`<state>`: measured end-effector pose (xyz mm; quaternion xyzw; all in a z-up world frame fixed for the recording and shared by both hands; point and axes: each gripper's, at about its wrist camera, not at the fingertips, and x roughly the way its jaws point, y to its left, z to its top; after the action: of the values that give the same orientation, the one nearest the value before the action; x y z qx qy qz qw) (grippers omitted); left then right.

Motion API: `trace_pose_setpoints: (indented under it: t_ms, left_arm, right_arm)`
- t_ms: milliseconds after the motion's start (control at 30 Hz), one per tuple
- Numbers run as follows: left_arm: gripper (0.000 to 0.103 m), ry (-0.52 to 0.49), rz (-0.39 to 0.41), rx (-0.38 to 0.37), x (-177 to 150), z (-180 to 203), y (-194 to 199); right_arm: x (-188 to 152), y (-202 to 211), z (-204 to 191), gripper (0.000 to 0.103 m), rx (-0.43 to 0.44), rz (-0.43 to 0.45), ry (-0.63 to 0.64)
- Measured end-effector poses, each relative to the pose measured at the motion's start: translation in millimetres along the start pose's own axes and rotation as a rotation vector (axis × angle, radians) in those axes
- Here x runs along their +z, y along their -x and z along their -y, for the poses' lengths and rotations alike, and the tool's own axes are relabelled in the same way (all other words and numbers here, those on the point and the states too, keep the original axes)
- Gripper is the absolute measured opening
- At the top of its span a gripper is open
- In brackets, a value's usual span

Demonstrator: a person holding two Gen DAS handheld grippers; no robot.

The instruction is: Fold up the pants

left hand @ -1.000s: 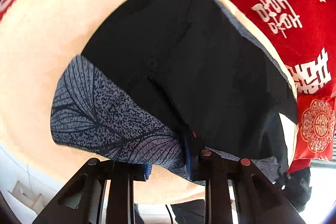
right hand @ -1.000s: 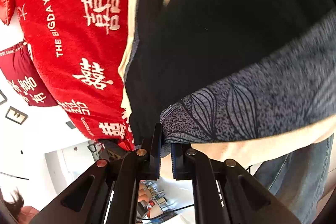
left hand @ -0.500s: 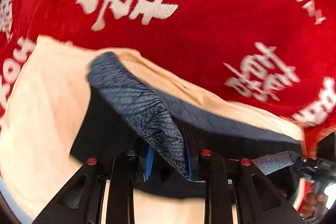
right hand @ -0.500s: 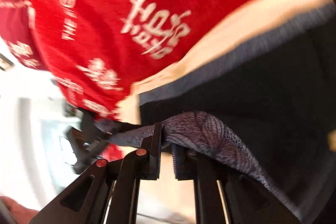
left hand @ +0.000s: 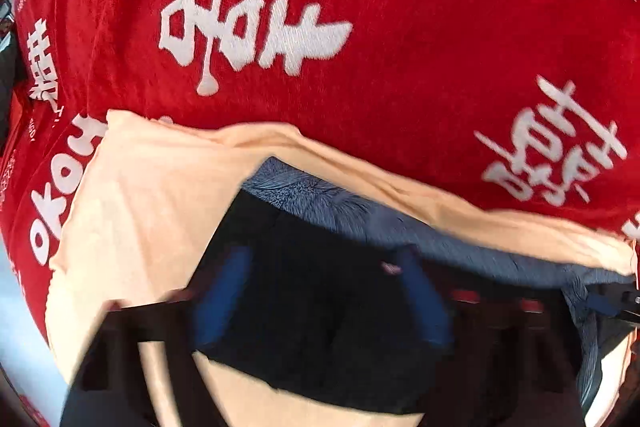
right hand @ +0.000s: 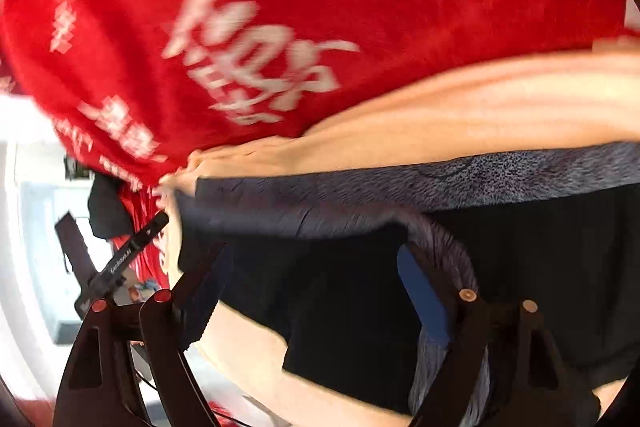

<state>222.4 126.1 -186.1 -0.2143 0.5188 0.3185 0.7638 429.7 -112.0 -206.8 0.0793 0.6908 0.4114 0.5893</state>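
The dark pants (left hand: 320, 287) lie folded on a cream cloth (left hand: 152, 195); their grey leaf-print band (left hand: 360, 215) lies along the far edge. They also show in the right wrist view (right hand: 520, 267), with the band (right hand: 440, 179) across the far side. My left gripper (left hand: 320, 291) is open, its blue-padded fingers (left hand: 224, 291) spread over the black fabric, blurred. My right gripper (right hand: 316, 287) is open wide; a fold of the printed fabric (right hand: 452, 247) drapes over its right finger (right hand: 424, 291).
A red blanket with white characters (left hand: 320, 27) covers the surface beyond the cream cloth; it also fills the far part of the right wrist view (right hand: 320, 7). A black device (right hand: 116, 263) and a bright room show at the left of that view.
Both grippers carried the printed waistband edge over to the far side of the pants and then opened, letting the fabric go. The views are motion-blurred.
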Motion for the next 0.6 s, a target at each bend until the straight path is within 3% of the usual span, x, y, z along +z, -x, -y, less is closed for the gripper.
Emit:
trace_pose_setpoints:
  t_ms: [67, 167, 267, 400, 500, 600]
  left_arm:
    - [0.085, -0.086, -0.047, 0.007, -10.8, 20.1, -15.7]
    - [0.085, -0.143, -0.087, 0.036, -19.2, 47.0, -54.7]
    - [0.085, -0.112, -0.124, 0.072, -17.5, 59.8, -97.1]
    - [0.091, -0.196, -0.089, 0.133, -8.2, 85.3, -111.7]
    - [0.091, -0.166, -0.12, 0.085, -1.0, 92.4, -96.7]
    - [0.091, -0.223, -0.094, 0.032, -8.3, 110.1, -61.8]
  right_arm:
    - [-7.8, -13.4, -8.6, 0.066, -0.039, -0.057, 0.045]
    - [-4.9, -48.4, -8.3, 0.058, -0.193, -0.099, 0.128]
    - [13.4, -63.3, 2.9, 0.056, -0.278, -0.057, 0.174]
    - [33.0, -45.9, 7.3, 0.057, -0.171, 0.017, 0.091]
    - [24.8, -1.3, -3.5, 0.058, -0.1, 0.13, 0.107]
    - [1.6, 39.3, -0.2, 0.058, -0.038, 0.18, 0.081]
